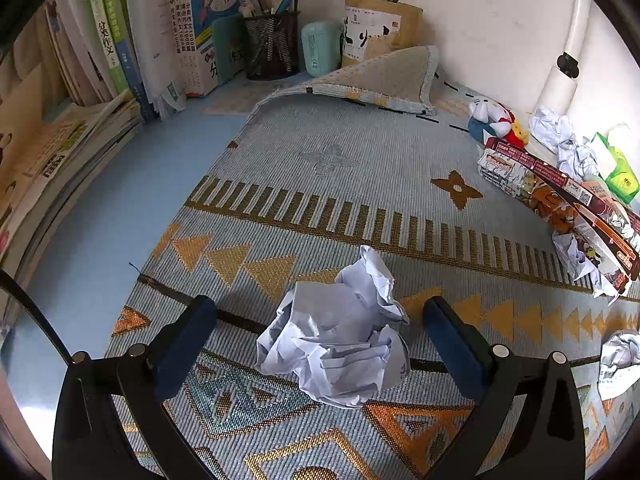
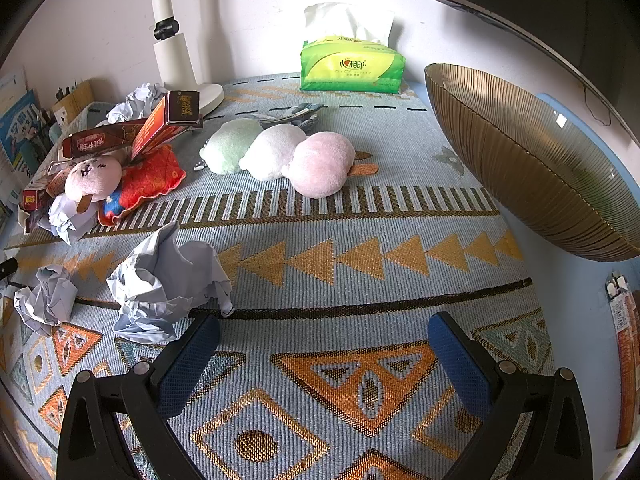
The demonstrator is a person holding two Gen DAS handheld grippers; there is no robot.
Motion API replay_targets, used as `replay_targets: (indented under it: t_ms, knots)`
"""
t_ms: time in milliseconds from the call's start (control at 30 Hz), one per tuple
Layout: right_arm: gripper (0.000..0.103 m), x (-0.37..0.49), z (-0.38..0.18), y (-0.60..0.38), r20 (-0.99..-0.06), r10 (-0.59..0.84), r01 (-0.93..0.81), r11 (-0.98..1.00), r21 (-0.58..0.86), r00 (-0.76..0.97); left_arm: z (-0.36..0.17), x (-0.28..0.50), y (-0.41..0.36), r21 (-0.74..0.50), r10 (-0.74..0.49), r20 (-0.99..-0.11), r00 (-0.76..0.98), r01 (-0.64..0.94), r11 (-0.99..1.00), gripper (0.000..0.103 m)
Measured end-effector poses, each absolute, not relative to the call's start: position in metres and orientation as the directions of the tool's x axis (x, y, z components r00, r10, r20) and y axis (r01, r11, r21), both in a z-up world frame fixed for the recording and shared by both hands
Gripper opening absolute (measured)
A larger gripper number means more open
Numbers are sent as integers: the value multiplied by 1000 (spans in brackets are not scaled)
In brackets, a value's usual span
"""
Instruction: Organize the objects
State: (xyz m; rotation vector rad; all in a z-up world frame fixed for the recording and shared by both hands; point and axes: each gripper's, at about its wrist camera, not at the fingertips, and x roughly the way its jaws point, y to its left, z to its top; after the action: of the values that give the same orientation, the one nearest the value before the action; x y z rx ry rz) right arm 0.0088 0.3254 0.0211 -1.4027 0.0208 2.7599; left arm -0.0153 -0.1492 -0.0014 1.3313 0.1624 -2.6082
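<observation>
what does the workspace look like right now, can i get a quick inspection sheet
surface: patterned woven mat on a blue desk, its far corner folded over
job's things: crumpled paper ball between the left tool's fingers, untouched; more paper balls; three pastel plush rounds
clutter: torn snack boxes, plush toys, tissue pack
grippers: left tool open; right tool open over bare mat
cables: thin cord under monitor
surroundings: books, pen cup, lamp base, ribbed bowl

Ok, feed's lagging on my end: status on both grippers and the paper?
Left gripper open, straddling crumpled paper ball, no contact. Right gripper open, empty, over the mat. Nothing blocking the grab.
</observation>
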Motion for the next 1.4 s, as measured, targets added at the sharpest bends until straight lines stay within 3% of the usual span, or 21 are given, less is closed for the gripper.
replay_targets:
  t_ms: [367, 900, 967, 1000, 1033, 1067, 1167, 1400]
  knots:
    - [103, 13, 25, 267, -806, -114, 208, -978, -11, -580, -1, -16, -149, -3, -137, -810, -570, 238, -971, 103]
    - [103, -14, 22, 253, -804, -128, 222, -975, -4, -580, -2, -17, -148, -2, -156, -809, -566, 268, -963, 103]
    - [103, -10, 22, 254, -803, -145, 237, -971, 5, -578, 1, -15, -144, -2, -147, -799, -583, 248, -969, 89]
    - [101, -8, 23, 254, -803, -149, 244, -970, 5, -577, 3, -13, -142, -5, -141, -791, -595, 236, -972, 69]
    - [98, -5, 23, 254, -800, -151, 249, -968, 1, -580, 4, -10, -139, -6, -132, -785, -606, 221, -975, 62]
    - [88, -2, 24, 255, -796, -160, 255, -967, 7, -584, 5, -9, -137, -4, -128, -782, -610, 211, -977, 53]
    - [58, 7, 28, 258, -779, -165, 251, -968, 10, -605, 7, -4, -133, -39, -78, -774, -629, 170, -985, 47]
    - [55, 16, 37, 274, -750, -274, 247, -957, 151, -602, 25, 12, -123, -75, -33, -714, -699, 123, -990, 46]
